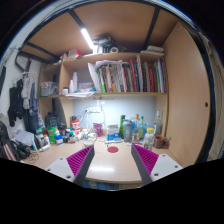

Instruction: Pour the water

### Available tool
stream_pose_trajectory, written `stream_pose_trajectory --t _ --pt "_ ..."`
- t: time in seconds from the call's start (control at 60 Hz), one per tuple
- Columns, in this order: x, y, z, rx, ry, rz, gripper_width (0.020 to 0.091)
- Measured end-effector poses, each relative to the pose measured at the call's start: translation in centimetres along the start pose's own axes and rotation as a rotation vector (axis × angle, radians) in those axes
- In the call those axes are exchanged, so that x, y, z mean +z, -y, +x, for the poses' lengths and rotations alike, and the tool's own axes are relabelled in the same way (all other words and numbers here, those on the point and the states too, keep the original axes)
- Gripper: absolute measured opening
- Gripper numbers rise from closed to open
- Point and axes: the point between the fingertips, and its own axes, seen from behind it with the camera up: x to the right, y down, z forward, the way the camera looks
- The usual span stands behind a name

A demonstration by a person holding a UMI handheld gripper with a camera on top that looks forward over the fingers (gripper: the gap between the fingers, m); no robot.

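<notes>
The approach step looks in hand: the gripper [113, 160] hangs over the desk [112, 166] with fingers spread and holding nothing, bottles [135, 128] well beyond them, so next it must reach one.

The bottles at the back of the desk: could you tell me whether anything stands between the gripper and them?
Nothing visible does. The gripper is open, and only bare desk lies between its fingers and the bottles beyond them.
</notes>
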Motion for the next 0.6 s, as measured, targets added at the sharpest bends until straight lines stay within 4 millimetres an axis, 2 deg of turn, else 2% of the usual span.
stream_pose_trajectory --t 0.383,0.483,0.6 --pt "1.3 -1.8 2.3 0.01 -0.032 -0.022 0.0825" --pt "2.2 -2.6 3.7 -0.014 -0.053 -0.04 0.0817" --pt "4.0 -3.6 6.7 -0.037 -0.095 -0.045 0.0817"
